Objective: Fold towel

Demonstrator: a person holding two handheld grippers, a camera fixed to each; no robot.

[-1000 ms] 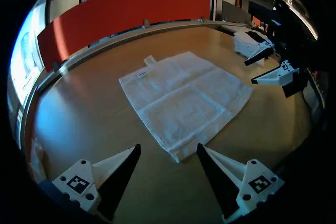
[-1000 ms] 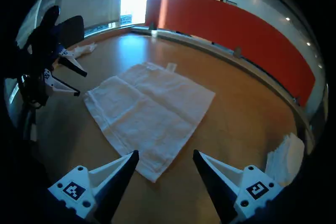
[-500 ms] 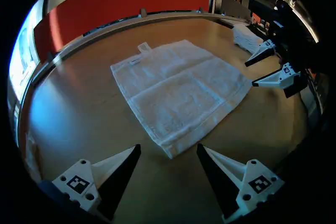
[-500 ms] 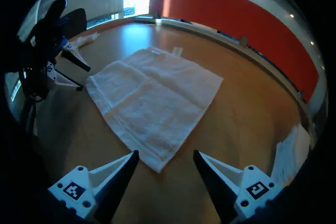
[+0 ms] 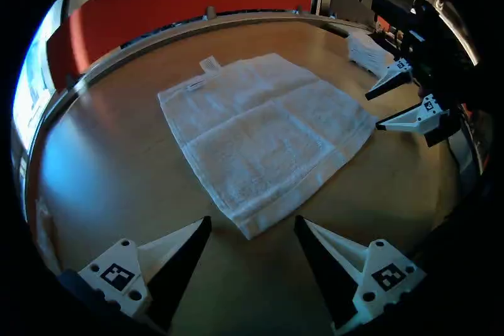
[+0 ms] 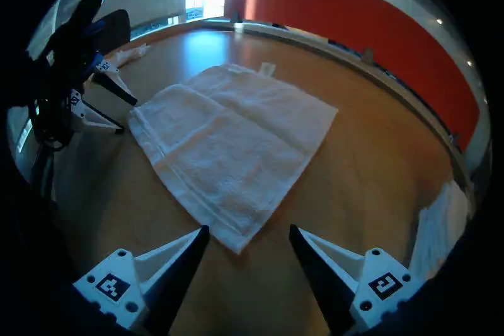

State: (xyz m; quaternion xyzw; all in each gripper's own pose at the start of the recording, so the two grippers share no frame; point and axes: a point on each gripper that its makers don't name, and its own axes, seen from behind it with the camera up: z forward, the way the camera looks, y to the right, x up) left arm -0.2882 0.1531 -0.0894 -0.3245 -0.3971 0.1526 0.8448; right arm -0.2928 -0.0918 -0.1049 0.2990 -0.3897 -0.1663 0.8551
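Observation:
A white towel (image 5: 264,134) lies flat and spread out on the wooden table (image 5: 113,166), with a small tag at its far edge. My left gripper (image 5: 252,238) is open, its fingers straddling the towel's near corner. In the right gripper view the same towel (image 6: 230,140) points a corner at my right gripper (image 6: 247,244), which is open too. Each gripper shows across the towel in the other's view: the right one (image 5: 394,99) by the towel's right corner, the left one (image 6: 107,106) by its left corner.
A stack of folded white towels (image 5: 368,52) sits at the table's far right, seen close at the right edge in the right gripper view (image 6: 441,229). A crumpled white cloth (image 6: 129,55) lies at the far left. A red wall panel (image 5: 183,2) runs behind the table.
Both grippers have come lower and closer to the towel; its near corners now sit just ahead of the open fingertips. The towel itself has not moved.

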